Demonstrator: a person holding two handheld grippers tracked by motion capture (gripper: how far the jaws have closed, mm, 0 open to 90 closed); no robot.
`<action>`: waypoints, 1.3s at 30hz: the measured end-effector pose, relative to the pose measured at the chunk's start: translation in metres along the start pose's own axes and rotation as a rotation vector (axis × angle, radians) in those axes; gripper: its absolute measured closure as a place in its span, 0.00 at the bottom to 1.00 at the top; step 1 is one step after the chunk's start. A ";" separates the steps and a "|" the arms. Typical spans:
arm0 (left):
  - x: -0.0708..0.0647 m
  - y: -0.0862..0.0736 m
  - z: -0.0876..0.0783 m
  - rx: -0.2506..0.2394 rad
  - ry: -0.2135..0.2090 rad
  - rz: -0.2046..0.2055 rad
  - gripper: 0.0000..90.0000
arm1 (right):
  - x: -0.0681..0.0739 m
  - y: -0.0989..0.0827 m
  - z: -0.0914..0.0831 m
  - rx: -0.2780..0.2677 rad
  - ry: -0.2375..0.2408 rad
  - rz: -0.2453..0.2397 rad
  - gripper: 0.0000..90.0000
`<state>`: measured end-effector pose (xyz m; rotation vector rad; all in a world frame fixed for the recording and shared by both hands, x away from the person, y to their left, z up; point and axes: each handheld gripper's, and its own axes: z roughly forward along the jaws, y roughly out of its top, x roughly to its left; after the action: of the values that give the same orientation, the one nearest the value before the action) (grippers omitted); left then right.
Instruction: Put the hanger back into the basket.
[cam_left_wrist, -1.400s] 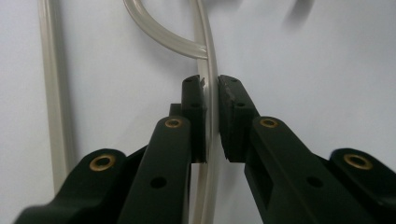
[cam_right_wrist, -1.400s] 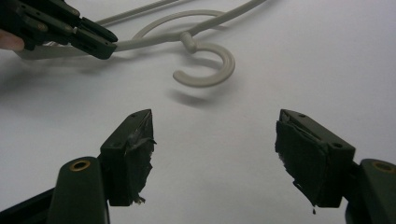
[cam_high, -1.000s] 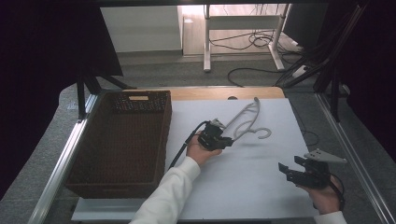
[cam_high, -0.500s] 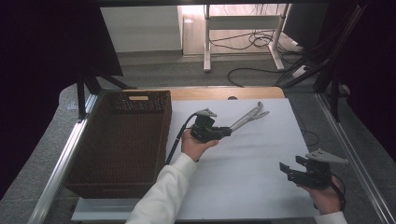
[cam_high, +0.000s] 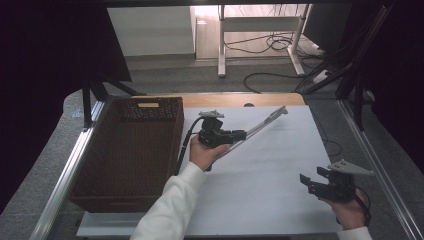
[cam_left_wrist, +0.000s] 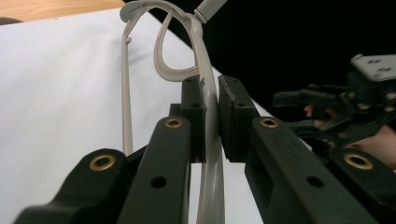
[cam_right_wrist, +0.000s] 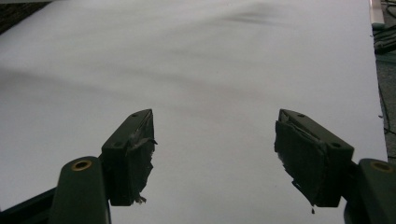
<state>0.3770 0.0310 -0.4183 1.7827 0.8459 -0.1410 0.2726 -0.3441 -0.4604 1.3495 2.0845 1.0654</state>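
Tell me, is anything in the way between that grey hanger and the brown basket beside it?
Nothing visible is. The left gripper holds the hanger clamped, lifted off the white sheet. The wicker basket sits right next to that hand, open on top, with only bare sheet between. The right gripper waits open, far off.

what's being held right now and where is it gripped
The left gripper is shut on a grey hanger, pinching one thin arm of its frame. The right gripper is open and holds nothing.
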 end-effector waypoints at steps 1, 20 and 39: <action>-0.002 0.000 -0.002 -0.004 -0.003 -0.001 0.91 | 0.000 0.000 0.000 0.000 0.000 0.000 0.32; -0.031 0.006 -0.074 -0.066 -0.060 -0.063 0.91 | 0.000 0.001 0.003 -0.001 0.017 0.002 0.32; -0.072 0.019 -0.105 -0.085 -0.026 0.069 0.91 | 0.001 0.001 0.004 0.002 0.016 -0.005 0.33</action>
<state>0.3039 0.0862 -0.3275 1.7250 0.7601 -0.0818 0.2753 -0.3418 -0.4620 1.3405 2.0992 1.0758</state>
